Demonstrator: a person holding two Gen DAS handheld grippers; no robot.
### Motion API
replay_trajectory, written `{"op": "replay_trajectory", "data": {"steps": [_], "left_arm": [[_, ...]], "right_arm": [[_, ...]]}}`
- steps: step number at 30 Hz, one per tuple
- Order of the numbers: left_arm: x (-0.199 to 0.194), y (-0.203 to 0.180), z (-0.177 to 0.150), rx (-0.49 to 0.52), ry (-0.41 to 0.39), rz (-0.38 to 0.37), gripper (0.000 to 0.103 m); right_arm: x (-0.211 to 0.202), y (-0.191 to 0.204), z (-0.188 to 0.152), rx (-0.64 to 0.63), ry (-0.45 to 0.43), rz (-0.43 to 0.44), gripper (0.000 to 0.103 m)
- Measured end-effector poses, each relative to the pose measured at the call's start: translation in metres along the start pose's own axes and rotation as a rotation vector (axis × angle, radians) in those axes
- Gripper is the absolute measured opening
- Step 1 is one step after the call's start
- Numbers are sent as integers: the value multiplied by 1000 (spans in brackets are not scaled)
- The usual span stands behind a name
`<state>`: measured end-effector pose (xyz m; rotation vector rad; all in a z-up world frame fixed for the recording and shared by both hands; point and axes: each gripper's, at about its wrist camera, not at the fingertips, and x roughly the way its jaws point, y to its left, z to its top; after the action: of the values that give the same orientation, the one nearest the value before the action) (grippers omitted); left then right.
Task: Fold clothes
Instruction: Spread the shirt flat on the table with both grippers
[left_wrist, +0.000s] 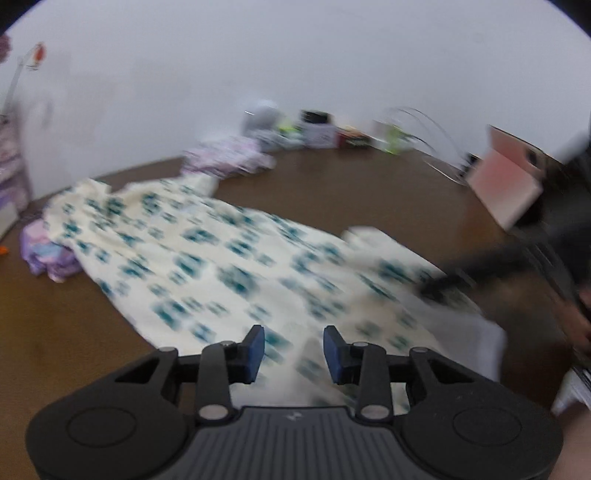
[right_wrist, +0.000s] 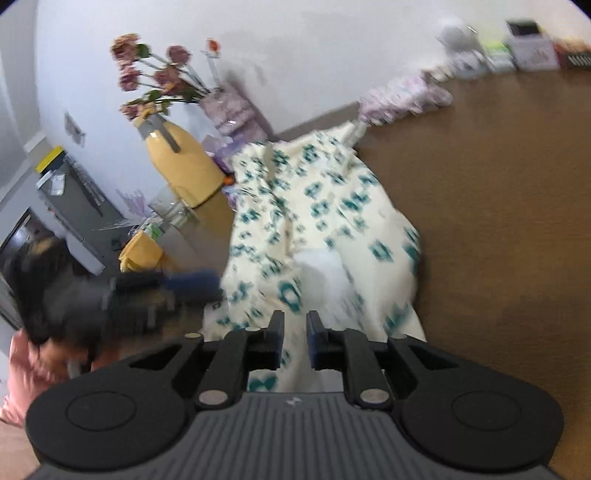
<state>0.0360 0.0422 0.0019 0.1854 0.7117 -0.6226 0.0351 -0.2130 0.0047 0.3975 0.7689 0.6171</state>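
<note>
A cream garment with teal prints (left_wrist: 221, 258) (right_wrist: 314, 221) lies spread and rumpled on the brown table (left_wrist: 351, 184) (right_wrist: 498, 221). My left gripper (left_wrist: 294, 349) hovers over the garment's near edge. Its blue pads (left_wrist: 255, 347) stand apart with only cloth showing beneath the gap. My right gripper (right_wrist: 295, 338) is low over another edge of the garment. Its jaws stand a narrow gap apart, and cloth shows through the gap. Each view catches the other gripper as a dark blur at the cloth's side: the right gripper (left_wrist: 443, 284) and the left gripper (right_wrist: 166, 288).
A pile of lilac clothes (left_wrist: 229, 155) (right_wrist: 406, 96) sits at the garment's far end. A small lilac cloth (left_wrist: 48, 254) lies beside the garment. Boxes (left_wrist: 317, 129) line the wall. A pink box (left_wrist: 506, 184) stands at the right. A yellow vase of flowers (right_wrist: 181, 162) stands at the left.
</note>
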Motion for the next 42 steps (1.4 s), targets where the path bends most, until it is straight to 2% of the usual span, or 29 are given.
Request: {"op": "replay_trajectory", "data": {"steps": [2, 6, 8, 11, 16, 19, 24, 30, 33, 34, 35, 37, 40, 42], "left_arm": [[-1, -16, -10, 24, 12, -1, 31], [6, -34, -22, 27, 24, 60, 32], [12, -36, -26, 22, 20, 79, 33], [8, -40, -28, 37, 12, 98, 36], [-13, -40, -32, -4, -35, 65, 35], [-20, -46, -39, -5, -28, 41, 34], [-12, -59, -53, 14, 0, 72, 34], [-15, -65, -54, 15, -8, 102, 36], [-29, -60, -50, -30, -53, 88, 47], [-35, -58, -48, -54, -80, 86, 57], [-43, -54, -46, -86, -114, 93, 76], [-58, -44, -41, -157, -172, 132, 96], [-76, -25, -33, -258, -219, 177, 98], [-83, -13, -25, -313, -231, 200, 99]], "right_arm": [[11, 12, 11, -50, 4, 37, 15], [43, 29, 22, -129, 61, 59, 16], [57, 32, 23, -160, 87, 35, 16], [70, 24, 21, -177, 127, -45, 16], [67, 10, 17, -150, 133, -46, 14], [63, 13, 12, -174, 125, -62, 14], [59, 15, 9, -186, 110, -75, 14], [53, 23, 0, -233, 93, -111, 17], [40, 27, -2, -213, 68, -86, 37], [29, 30, -3, -213, 42, -71, 43], [18, 32, -4, -214, 17, -58, 49], [-3, 36, -6, -223, -30, -66, 78], [-31, 37, -8, -221, -83, -94, 100], [-46, 32, -9, -205, -100, -113, 103]]}}
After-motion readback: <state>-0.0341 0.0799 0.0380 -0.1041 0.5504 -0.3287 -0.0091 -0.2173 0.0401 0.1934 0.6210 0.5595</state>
